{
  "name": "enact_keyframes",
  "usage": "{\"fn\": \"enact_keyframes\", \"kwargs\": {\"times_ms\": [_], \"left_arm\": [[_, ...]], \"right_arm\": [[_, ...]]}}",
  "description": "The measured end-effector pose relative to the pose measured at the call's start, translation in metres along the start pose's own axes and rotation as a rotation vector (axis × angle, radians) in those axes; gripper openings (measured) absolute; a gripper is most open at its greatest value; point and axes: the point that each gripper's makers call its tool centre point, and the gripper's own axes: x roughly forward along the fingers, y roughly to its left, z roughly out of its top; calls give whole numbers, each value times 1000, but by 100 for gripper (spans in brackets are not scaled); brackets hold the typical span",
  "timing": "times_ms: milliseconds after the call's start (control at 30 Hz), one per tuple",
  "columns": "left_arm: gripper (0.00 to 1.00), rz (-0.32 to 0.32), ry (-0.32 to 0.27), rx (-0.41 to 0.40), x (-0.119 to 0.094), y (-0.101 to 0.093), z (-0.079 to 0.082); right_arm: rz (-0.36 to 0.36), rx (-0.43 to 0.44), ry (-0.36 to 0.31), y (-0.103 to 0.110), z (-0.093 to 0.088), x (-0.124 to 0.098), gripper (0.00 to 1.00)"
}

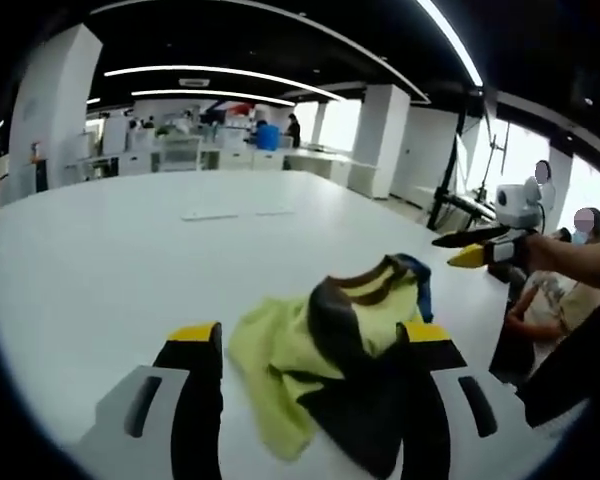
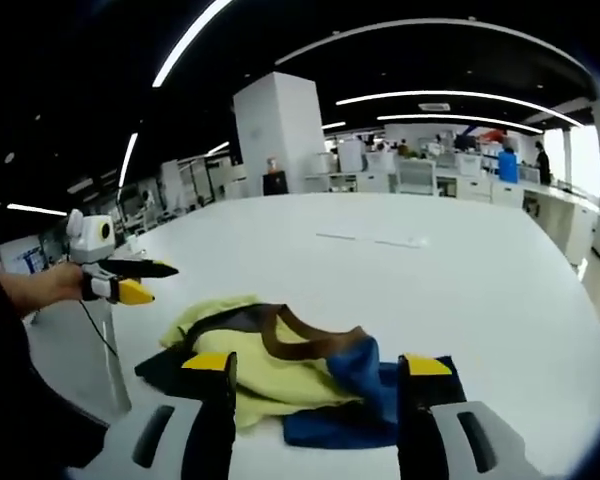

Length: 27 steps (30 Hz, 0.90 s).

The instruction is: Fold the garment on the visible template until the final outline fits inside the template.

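Observation:
A crumpled garment [image 1: 280, 350] in yellow-green, black, brown and blue lies in a heap on the white table [image 1: 130, 250]. My left gripper [image 1: 310, 335] is open, its jaws standing wide on either side of the heap's near end and holding nothing. In the right gripper view the garment [image 2: 270, 375] lies just beyond my open right gripper [image 2: 317, 365], blue part nearest. Each gripper shows from the side in the other's view: the right gripper [image 1: 467, 247] hovers past the heap's far side, and the left gripper [image 2: 145, 280] is held in a hand at the left.
Two faint flat marks [image 1: 230, 213] lie farther out on the table, also seen as marks [image 2: 370, 240]. A seated person [image 1: 545, 300] is beside the table edge at right. Pillars, desks and a tripod [image 1: 450, 190] stand beyond the table.

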Motion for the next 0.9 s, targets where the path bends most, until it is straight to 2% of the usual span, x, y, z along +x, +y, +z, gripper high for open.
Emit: {"fn": "enact_keyframes", "kwargs": {"times_ms": [167, 433, 633, 900], "left_arm": [[59, -29, 15, 3, 15, -7, -2], [49, -54, 64, -15, 37, -8, -16], [37, -80, 95, -48, 47, -11, -25], [21, -75, 142, -85, 56, -12, -42]], "right_arm": [[-3, -29, 46, -6, -11, 9, 44], [-16, -35, 90, -17, -22, 21, 33], [-46, -25, 120, -25, -30, 22, 22], [-81, 15, 114, -33, -36, 16, 10]]}}
